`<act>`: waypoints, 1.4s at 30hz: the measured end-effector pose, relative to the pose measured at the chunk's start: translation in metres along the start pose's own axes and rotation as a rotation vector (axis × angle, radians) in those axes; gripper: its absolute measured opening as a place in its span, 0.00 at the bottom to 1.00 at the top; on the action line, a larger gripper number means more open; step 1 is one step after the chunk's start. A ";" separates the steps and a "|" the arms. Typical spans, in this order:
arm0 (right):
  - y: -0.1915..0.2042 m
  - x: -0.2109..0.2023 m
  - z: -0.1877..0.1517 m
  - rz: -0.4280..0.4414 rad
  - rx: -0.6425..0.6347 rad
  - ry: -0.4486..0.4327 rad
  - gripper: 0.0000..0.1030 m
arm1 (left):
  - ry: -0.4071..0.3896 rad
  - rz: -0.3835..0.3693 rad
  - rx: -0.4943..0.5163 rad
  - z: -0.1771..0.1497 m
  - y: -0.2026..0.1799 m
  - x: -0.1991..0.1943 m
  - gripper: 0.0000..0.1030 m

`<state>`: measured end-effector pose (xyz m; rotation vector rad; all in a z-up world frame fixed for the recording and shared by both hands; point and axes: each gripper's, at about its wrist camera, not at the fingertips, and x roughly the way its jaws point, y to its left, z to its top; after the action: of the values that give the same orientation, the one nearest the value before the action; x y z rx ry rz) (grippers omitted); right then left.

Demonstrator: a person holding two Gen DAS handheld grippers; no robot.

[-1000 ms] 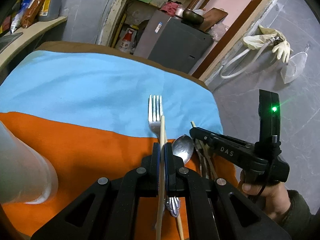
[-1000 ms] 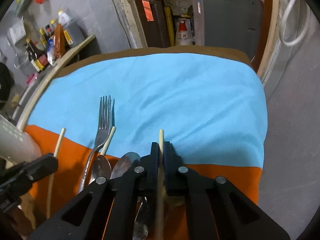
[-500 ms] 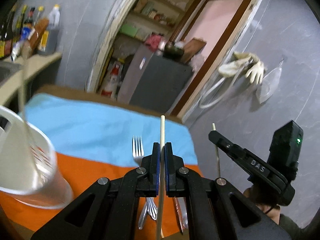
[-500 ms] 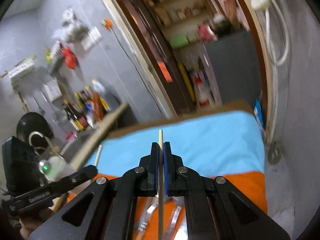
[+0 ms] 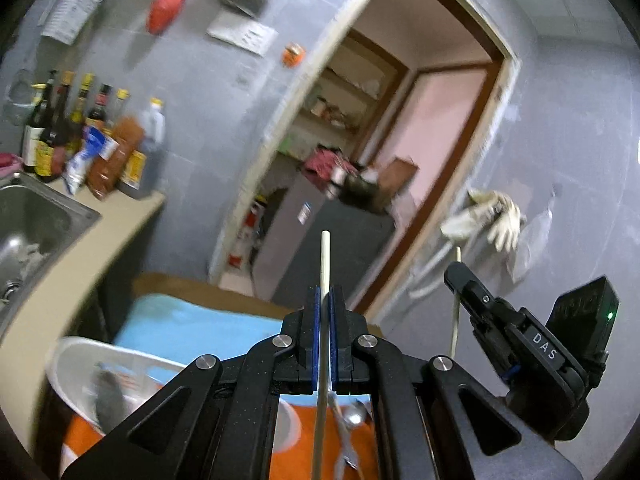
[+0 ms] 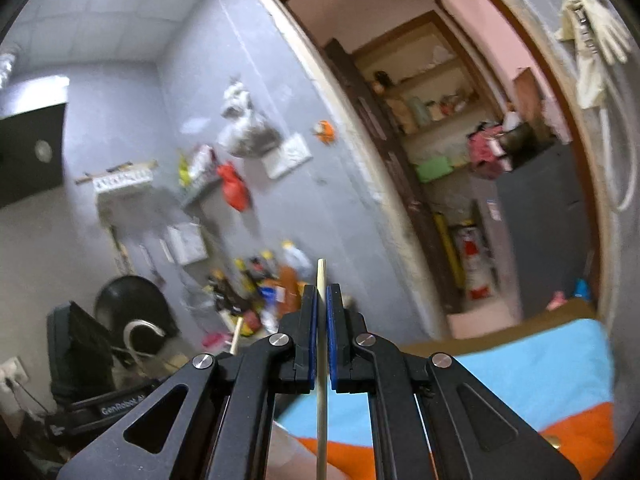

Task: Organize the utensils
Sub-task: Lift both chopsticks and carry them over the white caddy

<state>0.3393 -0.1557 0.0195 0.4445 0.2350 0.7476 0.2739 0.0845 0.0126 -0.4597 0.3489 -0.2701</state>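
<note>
Both grippers lifted above the tabletop (image 5: 192, 320); left gripper (image 5: 325, 320) fingers clamp one chopstick (image 5: 325, 260), right gripper (image 6: 320, 320) fingers another chopstick (image 6: 321, 276); thin sticks could pivot and miss the white holder (image 5: 80, 356) near the tabletop's left edge.

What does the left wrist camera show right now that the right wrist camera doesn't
Only the left wrist view shows the white utensil holder below the gripper, the spoons lying on the orange cloth, the steel sink, and the right gripper pinching its own chopstick. Only the right wrist view shows the ceiling and the left gripper's body from the side. Both show a chopstick clamped upright between shut blue pads, the left gripper on one, plus the blue-and-orange cloth, the doorway and the hanging gloves.
</note>
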 end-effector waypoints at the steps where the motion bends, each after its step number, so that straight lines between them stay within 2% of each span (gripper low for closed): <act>1: 0.005 0.006 -0.001 0.022 0.013 -0.010 0.03 | -0.022 0.002 -0.016 0.003 0.009 -0.006 0.02; 7: 0.033 0.037 -0.013 0.064 0.038 -0.072 0.03 | -0.145 0.060 -0.088 0.021 0.066 -0.031 0.02; 11: 0.037 0.050 -0.023 0.033 0.024 -0.118 0.03 | -0.248 0.107 -0.130 0.029 0.103 -0.043 0.02; 20: 0.024 0.060 -0.048 -0.043 -0.001 -0.174 0.03 | -0.364 0.149 -0.205 0.021 0.154 -0.043 0.02; 25: 0.020 0.060 -0.053 -0.051 -0.020 -0.177 0.03 | -0.418 0.166 -0.213 0.026 0.161 -0.049 0.02; 28: 0.018 0.061 -0.051 -0.051 -0.014 -0.191 0.03 | -0.451 0.188 -0.183 0.029 0.160 -0.051 0.02; 36: 0.011 0.064 -0.057 -0.050 -0.030 -0.219 0.03 | -0.478 0.239 -0.104 0.012 0.152 -0.042 0.02; 42: 0.011 0.063 -0.066 -0.057 -0.062 -0.202 0.03 | -0.485 0.245 -0.045 0.000 0.142 -0.041 0.02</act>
<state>0.3537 -0.0842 -0.0370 0.4497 0.0348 0.6473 0.2612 0.2201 -0.0440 -0.5050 -0.0653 0.0905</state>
